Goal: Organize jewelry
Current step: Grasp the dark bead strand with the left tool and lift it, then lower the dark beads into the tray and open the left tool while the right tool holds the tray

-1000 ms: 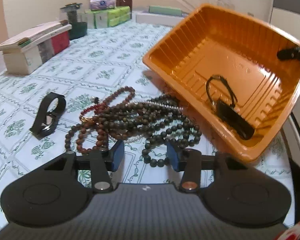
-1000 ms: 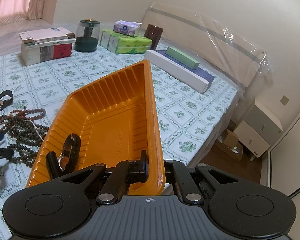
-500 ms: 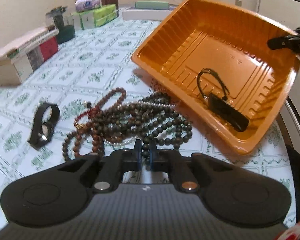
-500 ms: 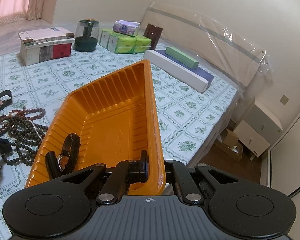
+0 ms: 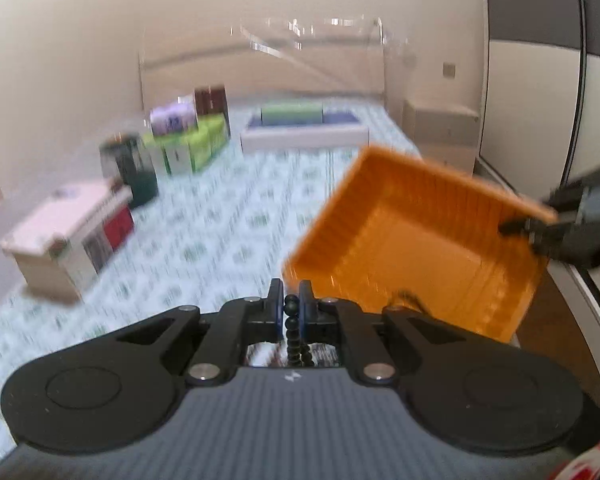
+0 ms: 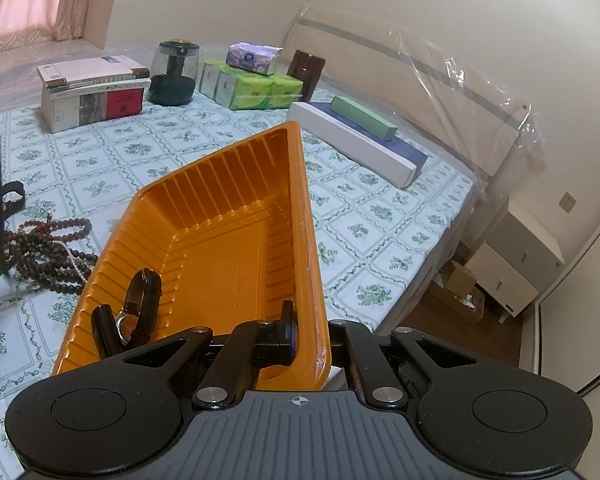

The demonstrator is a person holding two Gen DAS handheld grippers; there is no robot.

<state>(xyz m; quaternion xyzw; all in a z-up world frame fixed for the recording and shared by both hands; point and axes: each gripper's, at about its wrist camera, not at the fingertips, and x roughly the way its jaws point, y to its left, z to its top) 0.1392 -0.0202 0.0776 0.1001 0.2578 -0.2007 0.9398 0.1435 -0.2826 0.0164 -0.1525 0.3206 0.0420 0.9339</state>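
Dark beads (image 5: pixel 292 322) hang pinched between my left gripper (image 5: pixel 291 308) pads, left of the orange tray (image 5: pixel 412 248). My right gripper (image 6: pixel 300 330) clamps the tray's near rim, tilting it.

Hardly any writing can be read. In the right wrist view, beyond the right gripper (image 6: pixel 300 336) and to its left, the stacked books (image 6: pixel 94 92) carry printed lines on their spines, the red one included, but the characters are too small to make out. The tissue pack (image 6: pixel 254 57) farther ahead bears a round blue logo, perhaps a brand mark, not legible. The orange tray (image 6: pixel 220 248) gripped at its rim has small embossed marks on its floor, unreadable. The left wrist view is blurred.
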